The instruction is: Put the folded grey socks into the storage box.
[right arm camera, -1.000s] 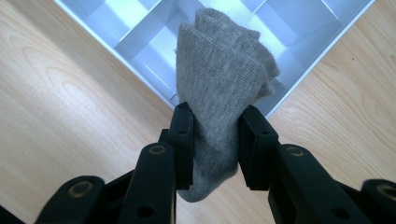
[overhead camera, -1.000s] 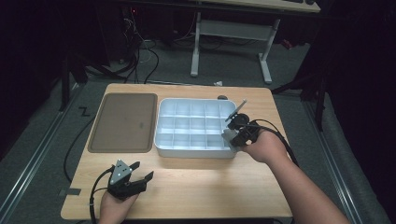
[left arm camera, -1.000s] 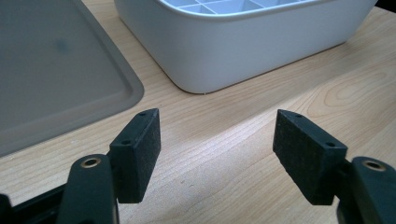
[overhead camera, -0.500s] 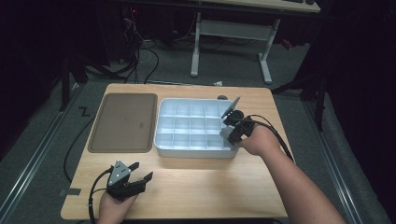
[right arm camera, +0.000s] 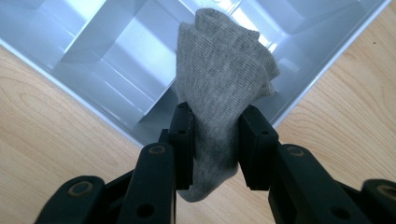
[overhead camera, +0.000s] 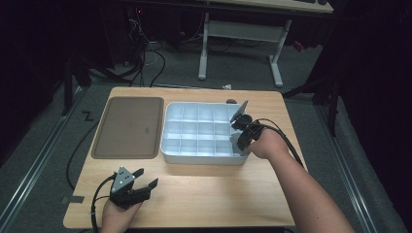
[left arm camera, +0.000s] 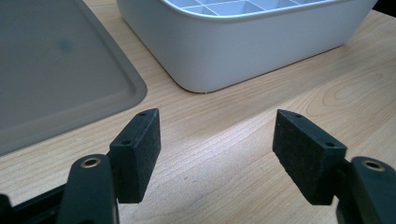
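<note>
Pointing lengthwise from right claw [right arm camera: 215,142]: sock [right arm camera: 219,84]

A flat brown rectangular tray with rounded corners and a low rim [overhead camera: 128,127] lies on the left half of the light wooden tabletop [overhead camera: 204,194], nearer the far edge than the near one. A small dark round object [overhead camera: 231,102] sits at the far edge, right of the middle. Beyond the tabletop, on the grey floor, stand a white-legged desk frame [overhead camera: 240,43] and a tangle of black cables [overhead camera: 145,53].
</note>
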### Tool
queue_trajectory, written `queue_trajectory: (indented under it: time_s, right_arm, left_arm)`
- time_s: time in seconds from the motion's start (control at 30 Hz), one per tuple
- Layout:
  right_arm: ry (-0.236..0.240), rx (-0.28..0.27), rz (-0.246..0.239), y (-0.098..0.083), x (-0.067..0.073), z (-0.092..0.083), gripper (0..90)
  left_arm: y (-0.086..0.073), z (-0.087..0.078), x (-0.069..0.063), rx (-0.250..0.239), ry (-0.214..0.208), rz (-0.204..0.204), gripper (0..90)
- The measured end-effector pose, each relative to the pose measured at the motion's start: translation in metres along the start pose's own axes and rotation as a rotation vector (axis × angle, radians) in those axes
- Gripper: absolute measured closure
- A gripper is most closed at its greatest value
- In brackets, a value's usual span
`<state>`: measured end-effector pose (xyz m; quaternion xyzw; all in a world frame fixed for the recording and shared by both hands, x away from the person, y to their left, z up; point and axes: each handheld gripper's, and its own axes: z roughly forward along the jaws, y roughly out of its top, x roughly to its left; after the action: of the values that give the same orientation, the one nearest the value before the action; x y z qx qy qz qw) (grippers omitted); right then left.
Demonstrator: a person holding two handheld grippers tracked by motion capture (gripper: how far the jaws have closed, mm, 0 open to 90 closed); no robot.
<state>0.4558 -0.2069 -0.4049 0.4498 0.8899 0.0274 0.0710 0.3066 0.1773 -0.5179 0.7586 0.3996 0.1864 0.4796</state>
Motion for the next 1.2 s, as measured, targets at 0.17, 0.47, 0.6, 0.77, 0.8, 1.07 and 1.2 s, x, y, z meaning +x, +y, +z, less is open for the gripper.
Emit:
queue_trajectory:
  time_s: [0.17,0.47,0.6,0.77,0.8,1.07,1.2]
  right_arm:
    - [0.000,0.016,-0.011,0.001,0.002,0.007,69.9]
    - [-0.013,0.032,-0.027,0.003,0.002,0.017,70.1]
    - [-0.019,0.052,-0.015,0.005,0.005,0.020,70.5]
    - [-0.039,0.076,-0.034,0.007,0.006,0.026,71.4]
    - [-0.039,0.094,0.001,0.007,0.009,0.027,71.5]
    - [-0.059,0.115,-0.061,0.011,0.010,0.038,72.4]
    - [-0.064,0.133,-0.069,0.013,0.011,0.043,72.9]
  left_arm:
    - [0.000,0.001,-0.001,0.001,0.000,0.002,33.0]
    - [0.000,0.002,-0.001,0.005,-0.003,0.005,33.0]
    - [0.000,0.001,-0.001,0.002,-0.001,0.004,33.0]
    - [0.000,0.000,-0.001,0.000,0.002,0.004,33.0]
    - [0.000,0.000,-0.001,-0.001,0.003,0.004,33.0]
    - [0.000,0.000,-0.001,-0.001,0.005,0.003,33.0]
    - [0.000,0.000,0.000,0.000,0.004,0.000,33.0]
